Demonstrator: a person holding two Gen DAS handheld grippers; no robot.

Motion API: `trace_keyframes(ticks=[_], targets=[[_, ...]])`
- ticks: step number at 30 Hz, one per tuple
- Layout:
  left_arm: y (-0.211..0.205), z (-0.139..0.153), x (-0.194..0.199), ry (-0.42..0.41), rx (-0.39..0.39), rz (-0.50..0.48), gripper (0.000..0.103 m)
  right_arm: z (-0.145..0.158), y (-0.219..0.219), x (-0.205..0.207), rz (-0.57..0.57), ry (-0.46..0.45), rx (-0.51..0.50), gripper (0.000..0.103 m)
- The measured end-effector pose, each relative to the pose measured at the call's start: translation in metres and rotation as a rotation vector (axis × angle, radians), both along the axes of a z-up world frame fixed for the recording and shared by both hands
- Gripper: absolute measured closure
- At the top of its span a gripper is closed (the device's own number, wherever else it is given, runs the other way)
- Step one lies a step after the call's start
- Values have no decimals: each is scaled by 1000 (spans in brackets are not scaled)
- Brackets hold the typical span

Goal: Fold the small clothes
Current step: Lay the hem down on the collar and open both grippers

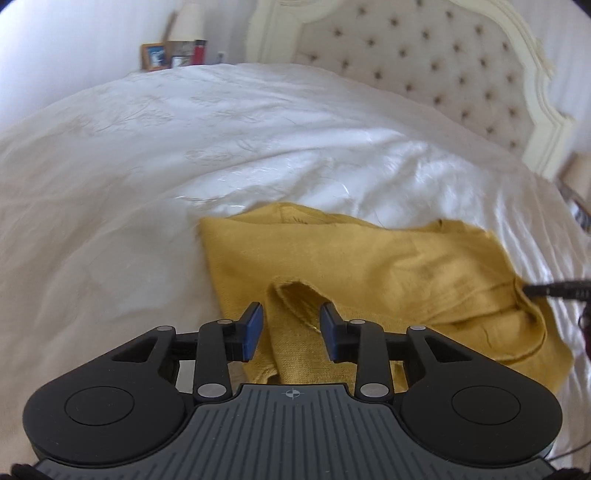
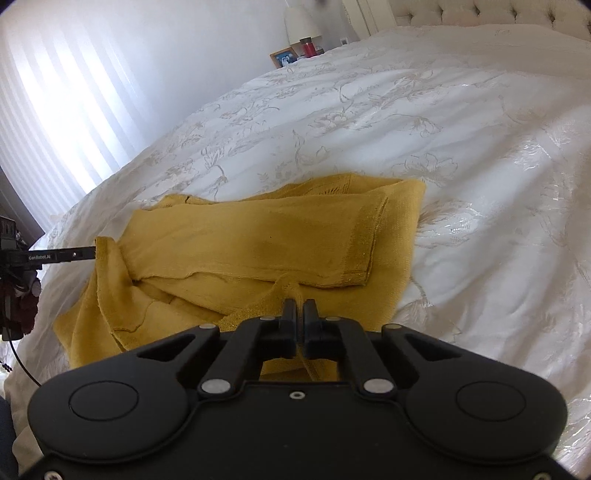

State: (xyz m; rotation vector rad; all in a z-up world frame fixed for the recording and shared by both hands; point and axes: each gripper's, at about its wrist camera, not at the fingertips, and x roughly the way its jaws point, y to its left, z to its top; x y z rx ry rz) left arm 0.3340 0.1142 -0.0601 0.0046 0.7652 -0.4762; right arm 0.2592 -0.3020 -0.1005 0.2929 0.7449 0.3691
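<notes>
A mustard-yellow knit garment (image 1: 369,266) lies partly folded on the white bedspread (image 1: 184,147). In the left wrist view my left gripper (image 1: 291,328) stands open, and a raised fold of the garment runs between its blue pads (image 1: 254,332) without being pressed. In the right wrist view my right gripper (image 2: 300,306) is shut, pinching a small ridge of the garment (image 2: 258,240) at its near edge. The left gripper (image 2: 79,254) shows at that view's left edge, at a lifted corner of the cloth. The right gripper (image 1: 532,290) reaches in from the right of the left wrist view.
A tufted cream headboard (image 1: 443,74) stands behind the bed. A nightstand beyond the far side carries a picture frame (image 1: 154,56), a red bottle (image 1: 199,51) and a lamp (image 1: 188,18). Bright curtains (image 2: 55,110) hang on the left. A black cable (image 2: 22,362) trails near the bed edge.
</notes>
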Motion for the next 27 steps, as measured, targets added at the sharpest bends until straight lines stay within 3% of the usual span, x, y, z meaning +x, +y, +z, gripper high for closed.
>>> trace_keyframes(ticks=[4, 7, 12, 15, 27], targets=[[-10, -7, 13, 25, 49, -27, 70, -1, -3, -1, -36, -11, 26, 93], [-12, -7, 24, 26, 30, -12, 69, -1, -9, -1, -83, -16, 45, 93], [2, 2, 45, 47, -138, 119, 68, -5, -30, 3, -245, 4, 114, 93], [13, 1, 49, 79, -213, 173, 64, -9, -34, 4, -275, 17, 127, 93], [-7, -19, 44, 135, -62, 23, 64, -18, -31, 0, -293, -7, 157, 92]])
